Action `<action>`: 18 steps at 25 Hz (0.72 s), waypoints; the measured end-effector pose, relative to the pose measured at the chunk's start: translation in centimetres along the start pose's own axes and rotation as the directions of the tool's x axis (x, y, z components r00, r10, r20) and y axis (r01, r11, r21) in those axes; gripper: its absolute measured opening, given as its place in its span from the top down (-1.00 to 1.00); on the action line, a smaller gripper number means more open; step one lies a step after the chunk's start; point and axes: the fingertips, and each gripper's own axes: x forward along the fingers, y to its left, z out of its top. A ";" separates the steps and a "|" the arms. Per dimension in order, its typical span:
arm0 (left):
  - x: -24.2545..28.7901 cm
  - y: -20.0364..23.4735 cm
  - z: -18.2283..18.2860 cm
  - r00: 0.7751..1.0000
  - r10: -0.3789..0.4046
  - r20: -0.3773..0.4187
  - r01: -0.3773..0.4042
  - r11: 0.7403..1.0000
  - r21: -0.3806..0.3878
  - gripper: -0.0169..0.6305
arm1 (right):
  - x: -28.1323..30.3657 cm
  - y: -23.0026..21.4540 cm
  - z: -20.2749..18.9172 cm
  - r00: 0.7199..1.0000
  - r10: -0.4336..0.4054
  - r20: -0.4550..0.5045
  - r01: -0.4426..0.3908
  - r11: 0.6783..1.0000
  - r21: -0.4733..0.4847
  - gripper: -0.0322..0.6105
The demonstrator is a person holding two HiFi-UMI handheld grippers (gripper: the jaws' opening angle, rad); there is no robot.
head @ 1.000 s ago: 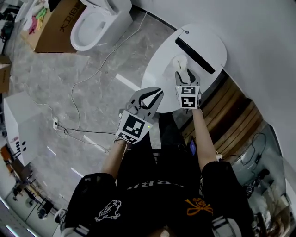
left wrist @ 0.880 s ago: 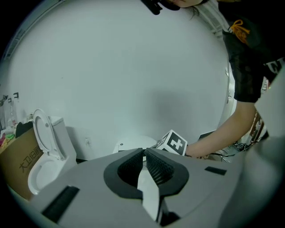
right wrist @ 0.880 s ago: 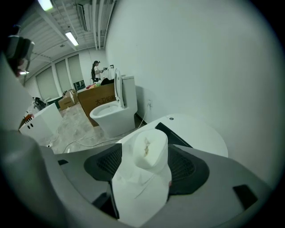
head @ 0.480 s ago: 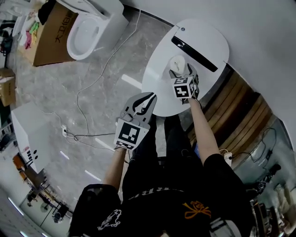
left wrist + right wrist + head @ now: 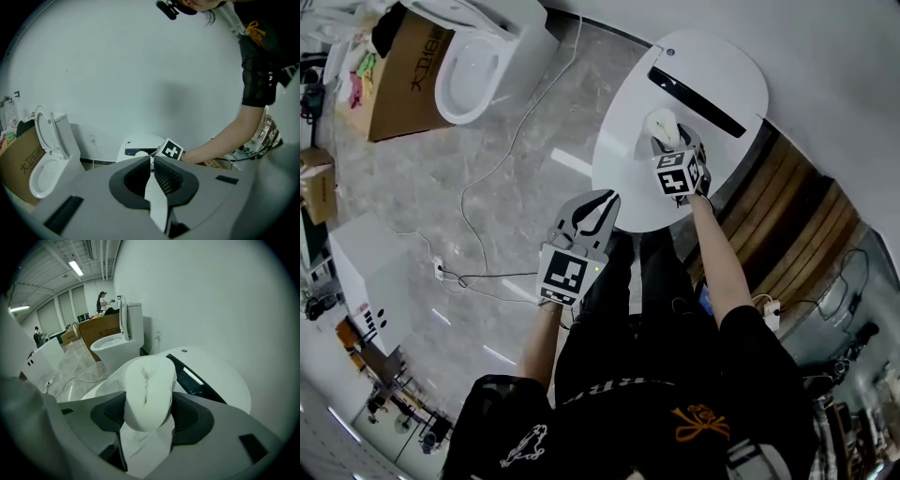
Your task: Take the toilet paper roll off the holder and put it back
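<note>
Pale stone floor fills the left of the head view, with a white round table at upper right. Over it, my right gripper is closing on the toilet paper roll, which is squashed between its pads. Lower centre, my left gripper has its jaws together and empty.

The toilet paper roll hides its holder, and the far person is too small to make out.
</note>
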 end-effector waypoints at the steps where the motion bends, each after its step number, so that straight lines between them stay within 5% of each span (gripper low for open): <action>1: -0.4 0.0 -0.1 1.000 -0.001 0.005 0.001 1.000 -0.009 0.84 | -0.3 0.0 -0.1 1.000 -0.004 -0.004 0.004 1.000 -0.001 0.03; 18: -12.2 0.6 -3.6 0.998 0.022 0.059 -0.024 0.999 0.037 0.84 | -13.6 6.5 6.3 0.979 -0.009 0.202 0.001 0.999 0.037 0.05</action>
